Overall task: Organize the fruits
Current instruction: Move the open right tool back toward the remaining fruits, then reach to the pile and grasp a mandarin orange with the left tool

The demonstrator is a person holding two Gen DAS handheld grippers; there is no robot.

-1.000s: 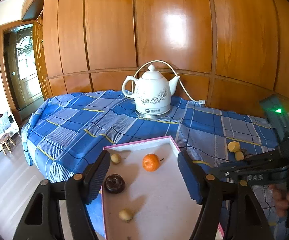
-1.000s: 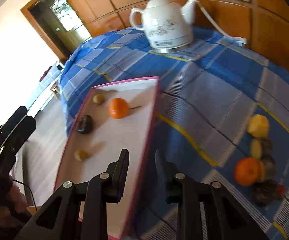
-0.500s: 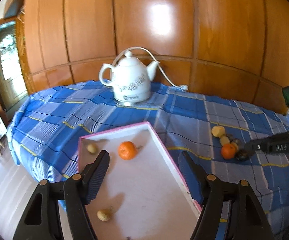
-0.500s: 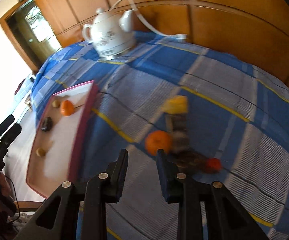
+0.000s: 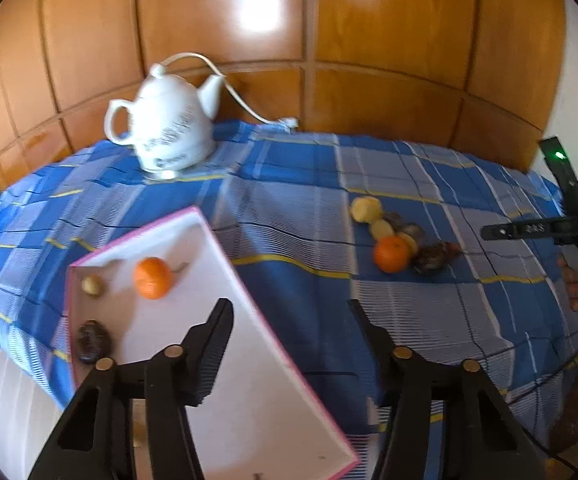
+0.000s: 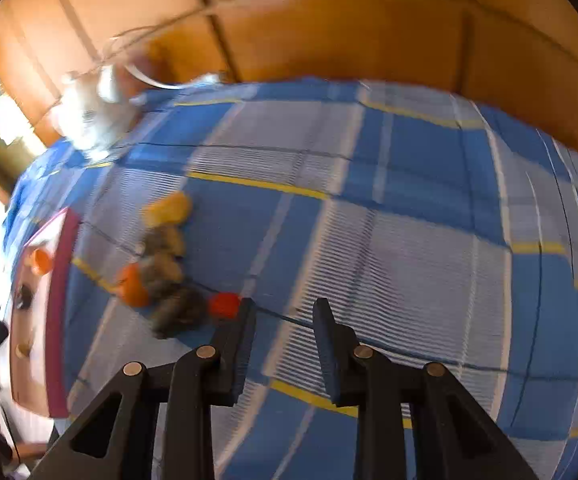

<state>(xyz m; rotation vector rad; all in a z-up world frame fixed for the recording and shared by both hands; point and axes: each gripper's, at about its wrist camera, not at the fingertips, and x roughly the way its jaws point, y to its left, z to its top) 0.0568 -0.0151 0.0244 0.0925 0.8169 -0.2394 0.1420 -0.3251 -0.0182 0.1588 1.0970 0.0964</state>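
A white tray with a pink rim [image 5: 225, 248] lies on the blue checked cloth at the left. In it are an orange [image 5: 152, 278], a small pale fruit [image 5: 91, 284] and a dark fruit [image 5: 92, 341]. A pile of loose fruit sits on the cloth to the right: an orange [image 5: 390, 254], yellow pieces [image 5: 365, 210], dark ones [image 5: 433, 258]. My left gripper [image 5: 291, 334] is open and empty above the tray's right edge. My right gripper [image 6: 283, 322] is open and empty, just right of the pile, beside a small red fruit [image 6: 224, 305].
A white electric kettle [image 5: 167, 128] with its cord stands at the back left of the table. A wooden panelled wall [image 5: 369, 40] runs behind. The right gripper's body [image 5: 569, 224] shows at the right edge of the left wrist view.
Both views have swung to the right. The right gripper has moved from over the tray to the fruit pile and its jaws have opened wider. The left gripper stays open.
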